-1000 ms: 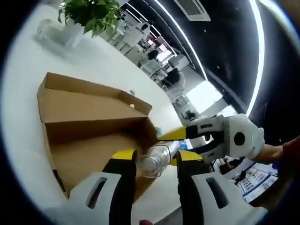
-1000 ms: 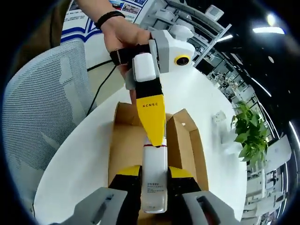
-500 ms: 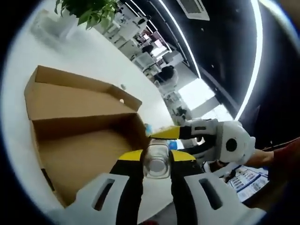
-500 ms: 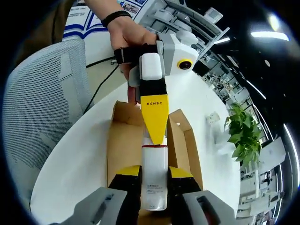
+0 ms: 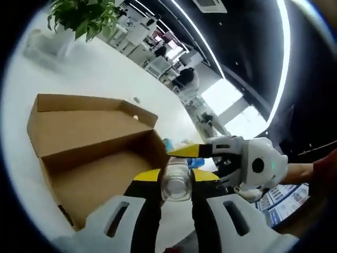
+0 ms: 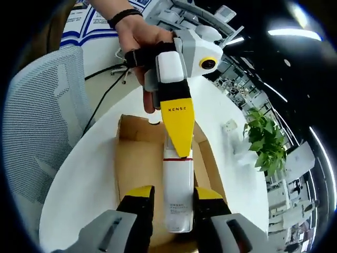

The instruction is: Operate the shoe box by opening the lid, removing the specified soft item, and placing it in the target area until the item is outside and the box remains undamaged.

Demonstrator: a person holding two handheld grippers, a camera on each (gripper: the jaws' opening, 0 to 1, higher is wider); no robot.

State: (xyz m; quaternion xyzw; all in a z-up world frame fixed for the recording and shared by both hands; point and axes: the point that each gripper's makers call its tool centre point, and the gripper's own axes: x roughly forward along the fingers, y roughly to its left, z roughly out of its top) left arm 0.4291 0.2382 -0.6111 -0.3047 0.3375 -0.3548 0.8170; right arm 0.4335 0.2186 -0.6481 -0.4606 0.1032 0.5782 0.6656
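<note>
Right gripper view: both hand-held grippers [image 6: 171,196] clasp bottle [image 6: 177,192].

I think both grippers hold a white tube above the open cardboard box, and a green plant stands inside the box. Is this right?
Not quite: the green plant stands on the white table, apart from the open cardboard box, as the right gripper view shows. The rest holds: the left gripper and the right gripper hold the white tube above it.
</note>
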